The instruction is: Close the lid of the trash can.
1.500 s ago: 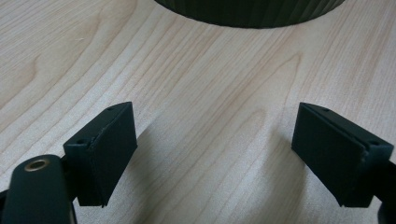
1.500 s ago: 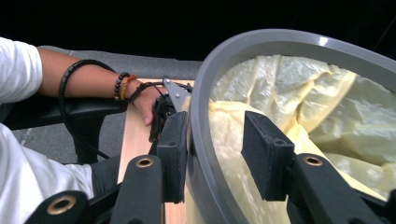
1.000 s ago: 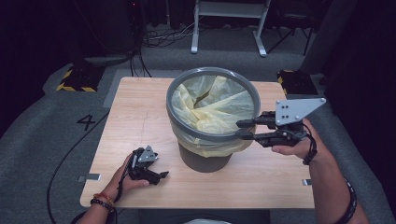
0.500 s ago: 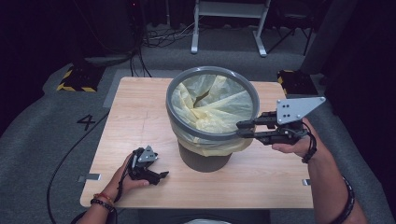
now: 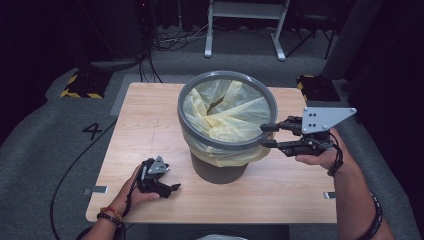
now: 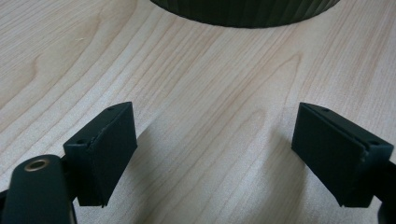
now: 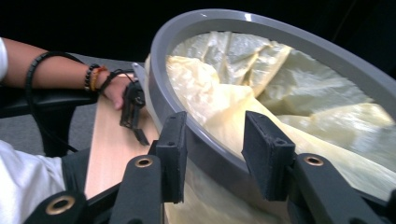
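Straddling the stiff grey rim (image 7: 205, 140) of the bin (image 5: 220, 167) at mid-table, the right gripper (image 5: 268, 135) is seen with jaws just opened, unclamped, while the thin, slippery yellow liner (image 5: 235, 117) is best pinched at its overhang; left gripper (image 5: 172, 189) is rested wide, empty.

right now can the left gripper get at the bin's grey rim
Probably yes, with a lift: the left gripper rests open on the table by the bin's base, nothing between it and the grey rim.
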A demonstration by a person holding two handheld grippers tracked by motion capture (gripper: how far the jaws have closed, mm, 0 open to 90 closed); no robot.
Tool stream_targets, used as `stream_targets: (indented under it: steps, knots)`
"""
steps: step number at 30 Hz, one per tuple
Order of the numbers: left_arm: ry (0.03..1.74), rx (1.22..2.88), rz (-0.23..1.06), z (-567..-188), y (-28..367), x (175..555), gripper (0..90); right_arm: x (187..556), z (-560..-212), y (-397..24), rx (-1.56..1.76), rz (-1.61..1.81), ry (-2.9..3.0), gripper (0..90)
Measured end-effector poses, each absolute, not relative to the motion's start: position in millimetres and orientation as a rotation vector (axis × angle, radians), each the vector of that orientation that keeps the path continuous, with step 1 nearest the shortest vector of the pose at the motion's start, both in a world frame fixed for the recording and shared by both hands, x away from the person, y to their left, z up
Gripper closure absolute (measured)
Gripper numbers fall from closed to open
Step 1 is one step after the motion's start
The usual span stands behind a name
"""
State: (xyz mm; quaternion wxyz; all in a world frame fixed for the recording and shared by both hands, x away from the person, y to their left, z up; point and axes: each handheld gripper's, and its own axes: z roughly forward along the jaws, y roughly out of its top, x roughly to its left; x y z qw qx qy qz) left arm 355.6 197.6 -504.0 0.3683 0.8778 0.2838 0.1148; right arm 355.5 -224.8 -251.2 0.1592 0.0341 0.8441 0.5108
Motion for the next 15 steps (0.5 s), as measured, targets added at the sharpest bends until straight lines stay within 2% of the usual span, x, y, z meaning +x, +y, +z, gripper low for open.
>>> stream_targets:
  steps: [15]
  knots:
    - [0.729, 2.254, 0.294, -504, 198, 356, 13.9, 365, -263, -258, 0.326, 1.379, 2.275, 57.7]
